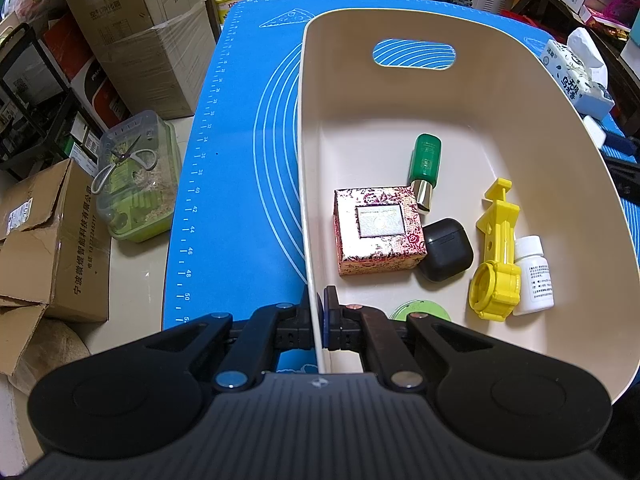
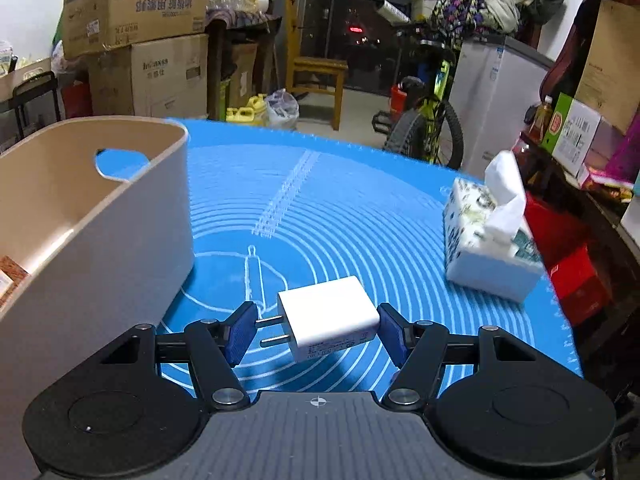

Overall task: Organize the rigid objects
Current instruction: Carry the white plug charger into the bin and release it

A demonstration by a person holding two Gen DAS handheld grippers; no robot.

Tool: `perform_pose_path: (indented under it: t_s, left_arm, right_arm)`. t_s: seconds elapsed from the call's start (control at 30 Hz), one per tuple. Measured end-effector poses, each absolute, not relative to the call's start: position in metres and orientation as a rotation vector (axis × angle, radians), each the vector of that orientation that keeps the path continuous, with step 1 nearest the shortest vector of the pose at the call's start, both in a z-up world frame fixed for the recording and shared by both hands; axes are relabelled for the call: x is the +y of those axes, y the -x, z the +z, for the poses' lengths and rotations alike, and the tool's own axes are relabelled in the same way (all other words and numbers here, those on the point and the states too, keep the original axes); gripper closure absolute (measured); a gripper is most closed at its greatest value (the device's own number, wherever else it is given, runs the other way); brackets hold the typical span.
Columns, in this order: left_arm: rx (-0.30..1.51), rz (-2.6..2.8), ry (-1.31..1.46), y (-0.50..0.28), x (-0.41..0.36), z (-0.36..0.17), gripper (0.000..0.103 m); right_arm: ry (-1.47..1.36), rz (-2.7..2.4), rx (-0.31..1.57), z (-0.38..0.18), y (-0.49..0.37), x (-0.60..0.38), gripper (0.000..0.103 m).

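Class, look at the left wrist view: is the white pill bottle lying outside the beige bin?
No, the white pill bottle sits inside the beige bin, right beside the yellow plastic tool.

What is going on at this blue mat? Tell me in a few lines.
A person holding two grippers is sorting small items into a beige plastic bin. The left gripper is shut on the bin's near wall. The right gripper holds a white plug-in charger between its pads above the blue silicone mat, beside the bin. A patterned gift box and a yellow plastic tool already lie inside.
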State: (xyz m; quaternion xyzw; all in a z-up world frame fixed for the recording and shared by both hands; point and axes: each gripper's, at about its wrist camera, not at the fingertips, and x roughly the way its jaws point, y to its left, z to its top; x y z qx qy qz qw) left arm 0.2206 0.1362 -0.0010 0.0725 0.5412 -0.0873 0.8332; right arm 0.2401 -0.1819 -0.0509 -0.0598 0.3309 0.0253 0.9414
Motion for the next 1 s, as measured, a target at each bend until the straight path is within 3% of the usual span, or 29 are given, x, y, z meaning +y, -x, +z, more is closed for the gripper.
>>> perform_pose_path:
  t_s: [0.57,1.0]
  left_arm:
    - [1.147,-0.184,-0.155,-0.22,0.137,-0.001,0.098]
    - [1.149,-0.184,-0.154,-0.22,0.138,-0.001,0.098]
  right_arm:
    - [0.19,0.261,0.491,0.039,-0.21,-0.123,0.035]
    - [0.266,0.373,0.599,0.026,-0.205,-0.053,0.035]
